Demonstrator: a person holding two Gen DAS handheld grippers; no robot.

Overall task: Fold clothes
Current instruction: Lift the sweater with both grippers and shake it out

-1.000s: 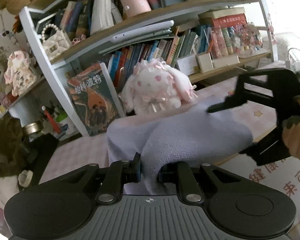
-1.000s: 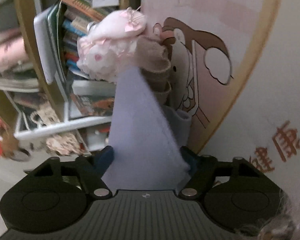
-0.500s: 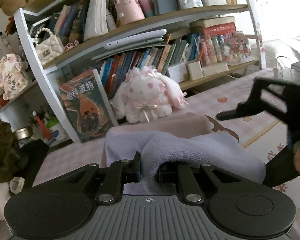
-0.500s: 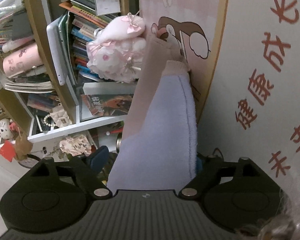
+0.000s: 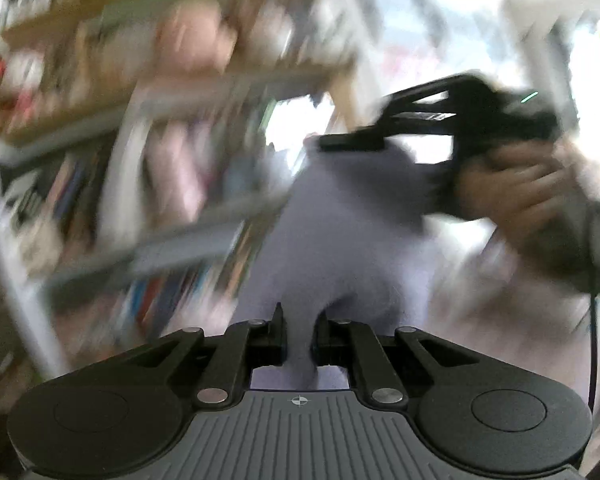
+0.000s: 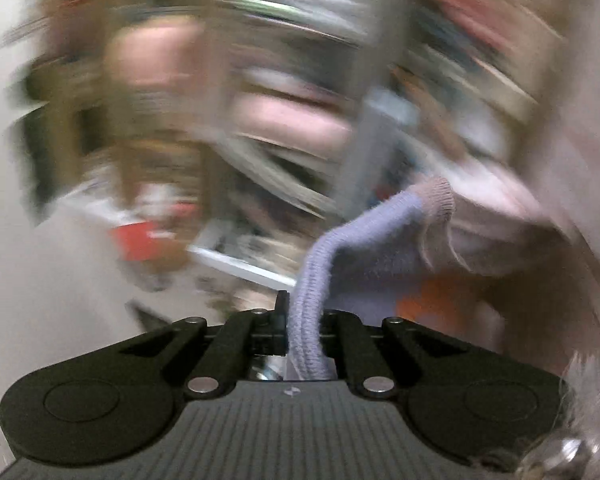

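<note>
Swung upward since 0.5 s ago: both views now heavily motion-blurred, bookshelf point(image 5: 172, 92) smeared into streaks where books and the plush toy were sharp before. Lifted with them: lavender garment point(image 5: 340, 232), earlier draped low over the mat, now stretched in the air between the two tools.

Left gripper point(image 5: 300, 344): jaws nearly together, clamped on a pinch of the lavender fabric, cloth bunched right btwn the pads and rising up and away toward upper right of left wrist view.

Right gripper point(image 6: 304, 336): also closed on the garment, gripping a ribbed lavender edge that stands up from the jaws, then bends right. Beige knit cuff point(image 6: 438, 200) at far end of that lavender strip, pale pink-beige cloth behind it.

Seen from left wrist cam: right tool's black frame at upper right, its fingers touching top edge of the cloth; person's hand point(image 5: 516, 184) wrapped round the handle, dark sleeve below, thin black cable hanging down at right edge.

Surroundings: shelf boards and white uprights fill left and centre of both views, too blurred for titles or objects. Red patch point(image 6: 140, 244) at left-centre of right wrist view, identity unclear. Orange blur under the cloth at right, can't tell what. Bright window-like glare at top right of left view.
</note>
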